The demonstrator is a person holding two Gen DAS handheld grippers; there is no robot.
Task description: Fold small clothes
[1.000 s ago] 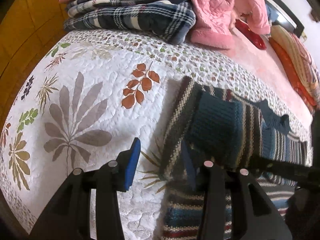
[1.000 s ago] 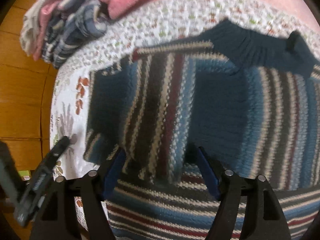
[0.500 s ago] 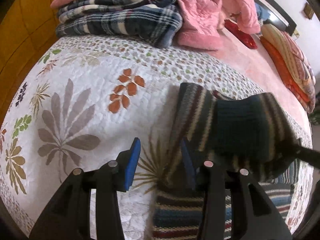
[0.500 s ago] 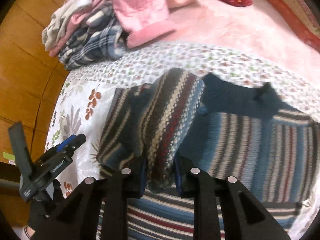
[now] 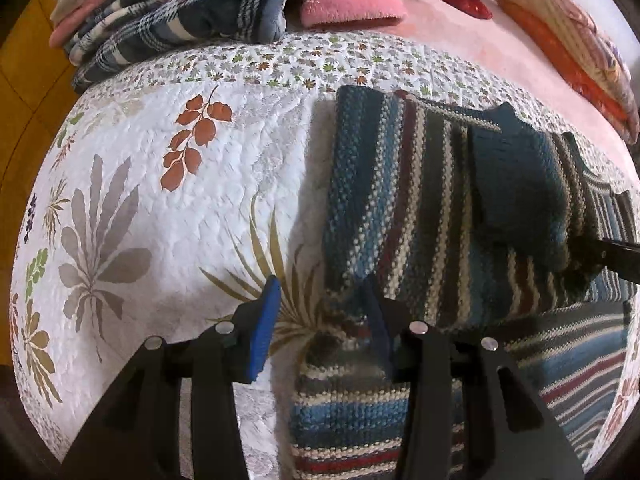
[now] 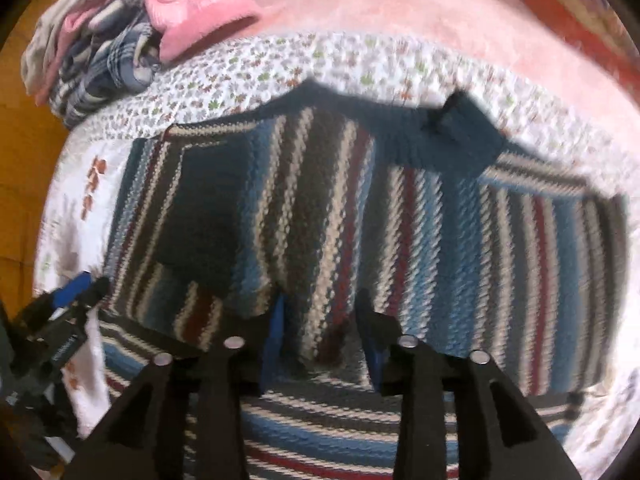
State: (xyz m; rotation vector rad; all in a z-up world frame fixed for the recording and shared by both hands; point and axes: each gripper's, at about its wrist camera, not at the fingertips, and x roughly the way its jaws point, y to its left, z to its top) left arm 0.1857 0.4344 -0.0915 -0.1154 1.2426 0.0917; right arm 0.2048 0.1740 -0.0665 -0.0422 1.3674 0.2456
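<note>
The striped sweater (image 6: 360,208) lies on the floral quilt (image 5: 160,200), its left sleeve (image 5: 516,184) folded across the body. My right gripper (image 6: 320,340) straddles the sweater's lower folded edge with jaws parted, blue pads either side of the knit and not pinched on it. My left gripper (image 5: 316,320) is released too, at the sweater's left edge, one pad over bare quilt. The risk I see: the thick knit could spring back and undo the sleeve fold, or a pad could snag a loop and drag the layer askew. No containers in view; only a pile of plaid blankets (image 5: 180,12) and pink bedding (image 5: 348,0) well behind.
</note>
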